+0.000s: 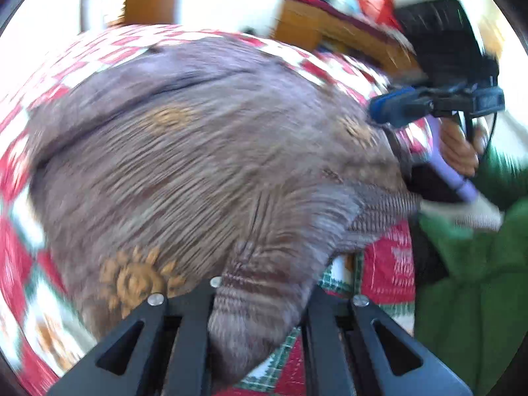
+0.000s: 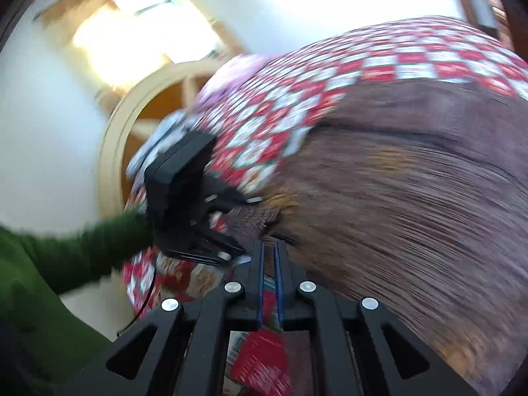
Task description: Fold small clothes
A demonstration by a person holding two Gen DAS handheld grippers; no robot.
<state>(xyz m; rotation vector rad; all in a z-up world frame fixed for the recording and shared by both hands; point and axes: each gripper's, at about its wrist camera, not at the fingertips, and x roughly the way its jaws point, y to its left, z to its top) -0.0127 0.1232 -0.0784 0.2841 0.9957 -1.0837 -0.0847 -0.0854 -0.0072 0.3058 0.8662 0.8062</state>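
A brown ribbed garment (image 1: 204, 165) with orange sun prints lies spread on a red, white and green patchwork quilt (image 1: 389, 264). My left gripper (image 1: 260, 297) has a bunched ribbed cuff of the garment (image 1: 257, 303) between its fingers. My right gripper (image 2: 269, 247) has its fingers almost together at the garment's edge (image 2: 274, 221); blur hides whether cloth is pinched. The right gripper also shows in the left wrist view (image 1: 396, 107), the left gripper in the right wrist view (image 2: 231, 227). The garment fills the right of the right wrist view (image 2: 412, 198).
A wooden basket (image 1: 316, 23) with colourful items stands beyond the quilt. A pale rounded wooden frame (image 2: 115, 151) stands at the left. The person's green sleeves (image 2: 66, 257) are close by. The quilt (image 2: 379, 56) extends past the garment.
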